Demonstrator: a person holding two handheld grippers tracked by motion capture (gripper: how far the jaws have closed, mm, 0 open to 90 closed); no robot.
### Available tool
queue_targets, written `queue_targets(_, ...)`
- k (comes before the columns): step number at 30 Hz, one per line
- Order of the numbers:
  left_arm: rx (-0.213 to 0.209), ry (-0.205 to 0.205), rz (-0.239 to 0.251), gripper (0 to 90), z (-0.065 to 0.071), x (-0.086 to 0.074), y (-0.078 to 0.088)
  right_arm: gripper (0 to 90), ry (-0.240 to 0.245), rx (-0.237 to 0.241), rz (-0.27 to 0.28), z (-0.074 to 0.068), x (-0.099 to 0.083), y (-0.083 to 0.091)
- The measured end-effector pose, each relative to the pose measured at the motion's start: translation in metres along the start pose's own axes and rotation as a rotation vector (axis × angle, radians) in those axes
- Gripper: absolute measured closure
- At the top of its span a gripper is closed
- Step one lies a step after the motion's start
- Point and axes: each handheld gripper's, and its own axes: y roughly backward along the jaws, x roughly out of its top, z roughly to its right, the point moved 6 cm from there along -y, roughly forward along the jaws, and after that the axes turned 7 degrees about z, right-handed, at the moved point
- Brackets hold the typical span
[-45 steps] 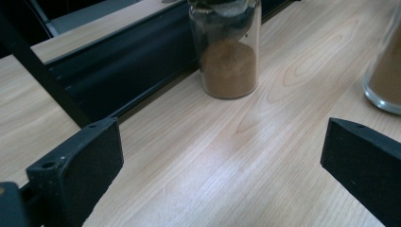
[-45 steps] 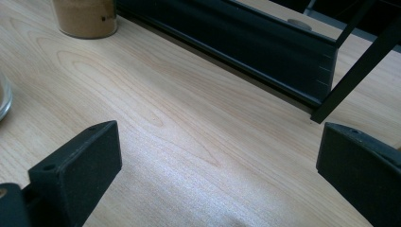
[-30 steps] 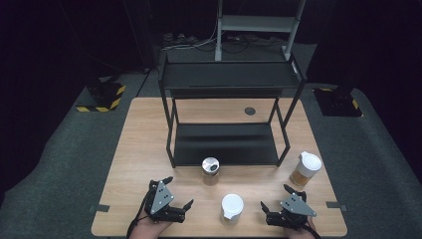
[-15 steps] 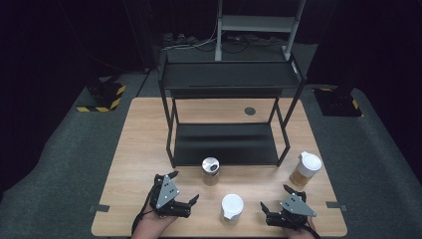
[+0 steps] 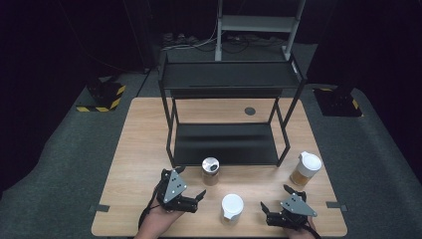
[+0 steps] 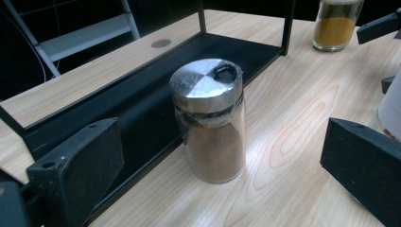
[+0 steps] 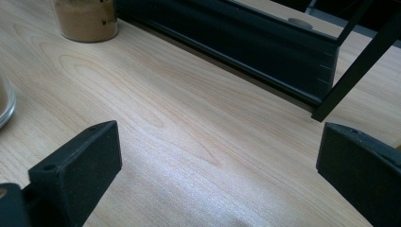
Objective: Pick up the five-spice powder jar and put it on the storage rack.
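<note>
Glass spice jar, brown powder, silver shaker lid, ahead between spread left gripper fingers. Three jars total. Right gripper fingers wide apart too.

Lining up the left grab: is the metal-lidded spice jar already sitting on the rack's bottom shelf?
No, the metal-lidded spice jar stands on the wooden table just in front of the black rack's bottom shelf.

1. Light wood table, black 2-tier metal rack on it.
2. Grey carpet floor; hazard-striped bases at the sides.
3. Bg dark; grey metal stand behind table.
</note>
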Motion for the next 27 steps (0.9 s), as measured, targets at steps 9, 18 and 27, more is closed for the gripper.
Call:
queue_targets(9,0.002,0.013,0.018,0.5,-0.001,0.005,-0.01,0.3,-0.014,-0.005,0.005,0.001,-0.001,0.001)
queue_targets(18,-0.005,0.03,0.022,0.4,0.001,0.003,-0.02,0.3,-0.029,0.0,0.007,0.003,-0.001,0.001)
queue_targets(27,-0.007,0.04,0.022,0.4,0.002,0.001,-0.03,0.5,-0.03,0.007,0.007,0.004,-0.001,0.001)
